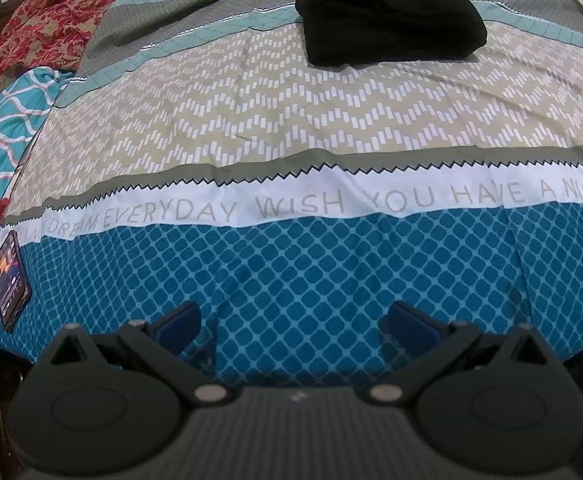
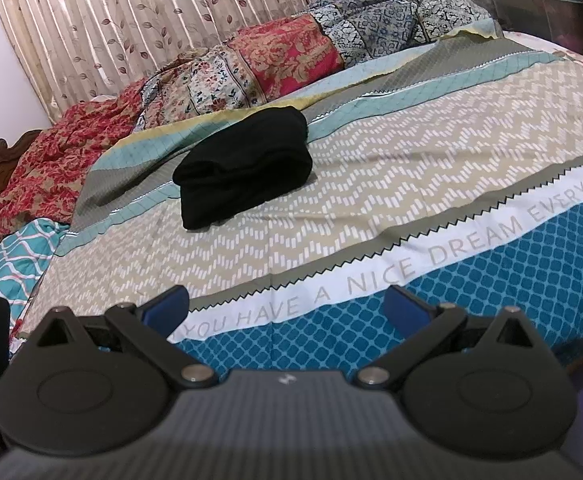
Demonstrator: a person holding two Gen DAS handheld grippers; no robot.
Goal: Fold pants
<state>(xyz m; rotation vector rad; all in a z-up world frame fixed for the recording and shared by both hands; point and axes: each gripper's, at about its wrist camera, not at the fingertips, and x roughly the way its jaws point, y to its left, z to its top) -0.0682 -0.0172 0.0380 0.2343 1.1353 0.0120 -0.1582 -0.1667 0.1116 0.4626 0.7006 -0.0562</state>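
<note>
The black pants (image 1: 389, 20) lie as a compact folded bundle at the upper centre of the frame on the bed (image 1: 291, 128), well apart from both tools; left hand-held gripper (image 1: 293, 320) and right hand-held gripper (image 2: 287, 306) are spread wide, empty; the fold looks finished, so any tidying should press edges flat, not lift.

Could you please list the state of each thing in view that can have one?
black pants: folded into a compact bundle, lying on the bedsheet.
left gripper: open, empty, over the bed's near edge.
right gripper: open, empty, apart from the pants.
phone: screen lit, lying at the bed's left edge.
</note>
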